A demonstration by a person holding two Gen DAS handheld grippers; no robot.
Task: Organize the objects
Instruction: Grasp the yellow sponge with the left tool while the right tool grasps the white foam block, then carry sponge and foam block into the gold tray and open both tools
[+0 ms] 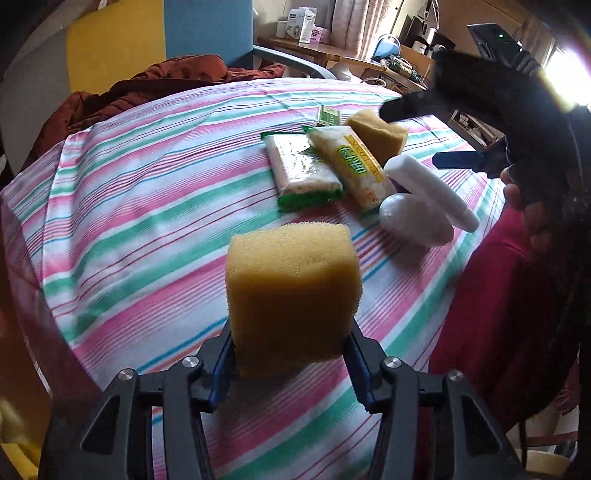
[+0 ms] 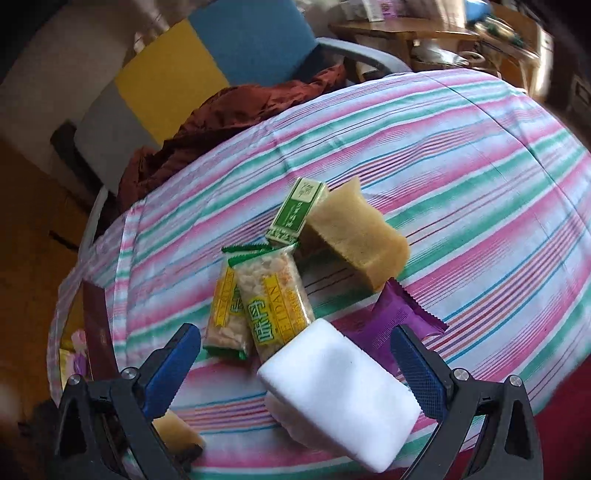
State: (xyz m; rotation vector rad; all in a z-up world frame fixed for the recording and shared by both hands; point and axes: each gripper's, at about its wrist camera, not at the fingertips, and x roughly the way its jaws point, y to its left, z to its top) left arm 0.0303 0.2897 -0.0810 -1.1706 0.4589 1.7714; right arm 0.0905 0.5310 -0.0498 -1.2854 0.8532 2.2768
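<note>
My left gripper is shut on a yellow sponge, held upright above the striped tablecloth. Farther right lie two snack bars, a second yellow sponge, a small green box and a white block resting on a rounded white piece. My right gripper hovers open over that white block, its blue pads apart from the block's sides. A purple packet sits partly under the block. The held sponge shows at the lower left.
A rust-brown jacket lies at the far table edge before a yellow, blue and grey chair. A cluttered wooden desk stands behind. A dark red box sits by the table's left edge. The person's red clothing borders the right side.
</note>
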